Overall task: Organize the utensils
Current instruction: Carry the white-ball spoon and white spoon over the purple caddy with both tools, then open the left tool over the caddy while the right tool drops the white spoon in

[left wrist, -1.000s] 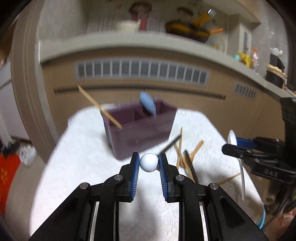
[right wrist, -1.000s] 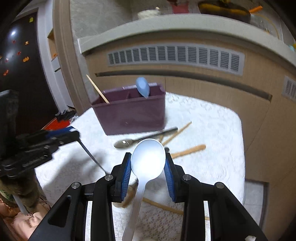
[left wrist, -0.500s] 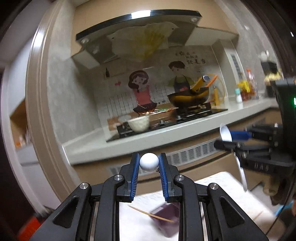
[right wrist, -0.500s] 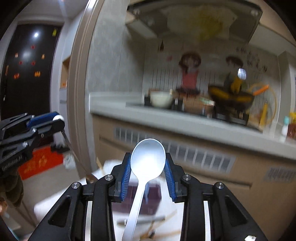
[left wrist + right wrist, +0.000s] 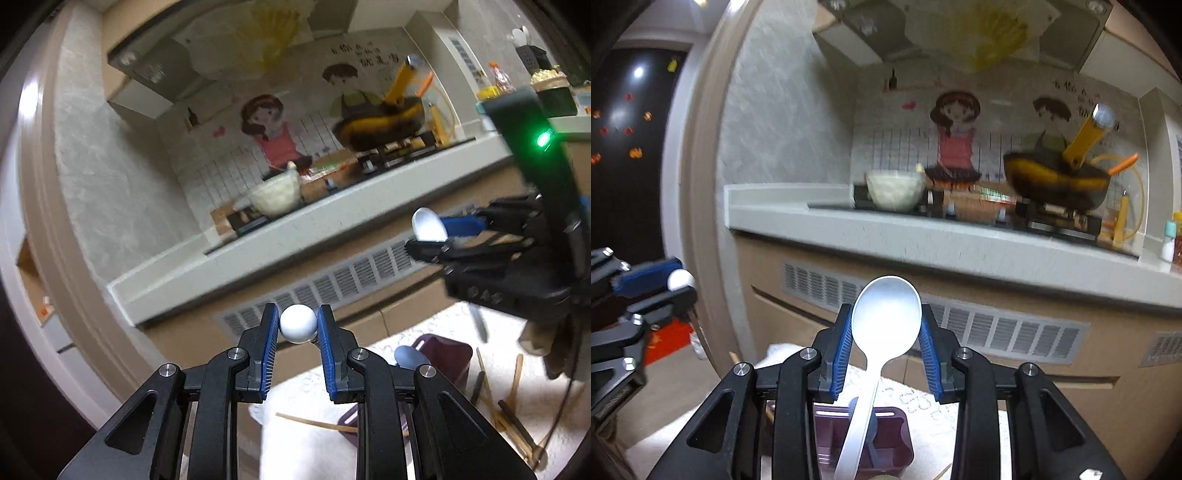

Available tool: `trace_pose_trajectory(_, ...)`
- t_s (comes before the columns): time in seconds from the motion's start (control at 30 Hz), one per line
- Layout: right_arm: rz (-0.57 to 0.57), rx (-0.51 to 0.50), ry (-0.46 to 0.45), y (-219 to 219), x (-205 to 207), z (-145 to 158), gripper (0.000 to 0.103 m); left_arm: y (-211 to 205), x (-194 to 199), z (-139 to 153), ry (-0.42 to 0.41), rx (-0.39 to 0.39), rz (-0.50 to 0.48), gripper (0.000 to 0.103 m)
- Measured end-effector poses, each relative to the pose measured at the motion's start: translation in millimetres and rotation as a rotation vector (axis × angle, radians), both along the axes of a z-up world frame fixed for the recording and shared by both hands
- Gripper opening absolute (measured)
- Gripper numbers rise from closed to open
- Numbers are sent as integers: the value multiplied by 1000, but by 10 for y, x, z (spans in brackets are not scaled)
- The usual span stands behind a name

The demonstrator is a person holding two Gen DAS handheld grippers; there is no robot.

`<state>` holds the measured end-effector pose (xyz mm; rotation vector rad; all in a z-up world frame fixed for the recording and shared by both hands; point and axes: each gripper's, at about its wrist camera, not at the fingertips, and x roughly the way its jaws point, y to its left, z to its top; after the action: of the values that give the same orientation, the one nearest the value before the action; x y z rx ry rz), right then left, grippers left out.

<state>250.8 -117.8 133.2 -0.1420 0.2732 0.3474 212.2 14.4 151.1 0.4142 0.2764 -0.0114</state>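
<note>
White spoon (image 5: 886, 317) is clamped by its bowl between the right gripper (image 5: 886, 345) pads; a white ball (image 5: 297, 323) is pinched by the left gripper (image 5: 297, 326).

A table covered with a white lace-patterned cloth (image 5: 436, 339) carries a dark purple organizer bin (image 5: 886, 439), which stands directly on the cloth. To the right of the bin, loose wooden chopsticks (image 5: 517, 376) and a dark-handled utensil (image 5: 515, 424) lie scattered on the cloth. On the bin's left a single wooden chopstick (image 5: 314, 422) shows; whether it rests on the cloth cannot be told.
</note>
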Motion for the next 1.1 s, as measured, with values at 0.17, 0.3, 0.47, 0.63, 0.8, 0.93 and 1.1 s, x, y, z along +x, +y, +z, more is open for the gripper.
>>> trace_pose_trajectory(0.17, -36, -11, 34, 52, 305, -365, 33, 17, 268, -325, 92, -30, -32, 23)
trace_pose_trajectory(0.3, -47, -35, 72, 84, 479, -641, 33, 50, 387, -627, 171, -74, -38, 23)
trace_pose_trajectory(0.47, -55, -57, 88, 90, 594, -925, 33, 37, 491, -968, 234, -114, -32, 23)
trace_pose_trajectory(0.63, -46, -65, 152, 63, 657, -1168, 33, 12, 543, -1145, 287, -156, -40, 23)
trace_pose_trajectory(0.8, -36, -91, 187, 39, 596, -1358, 33, -42, 566, -1242, 319, -169, -41, 23)
trace_pose_trajectory(0.93, -18, -110, 225, 8, 535, -1467, 34, -62, 573, -1244, 331, -178, -34, 24)
trace_pose_trajectory(1.1, 5, -129, 233, -6, 423, -1461, 42, -69, 525, -1221, 341, -190, -23, 25)
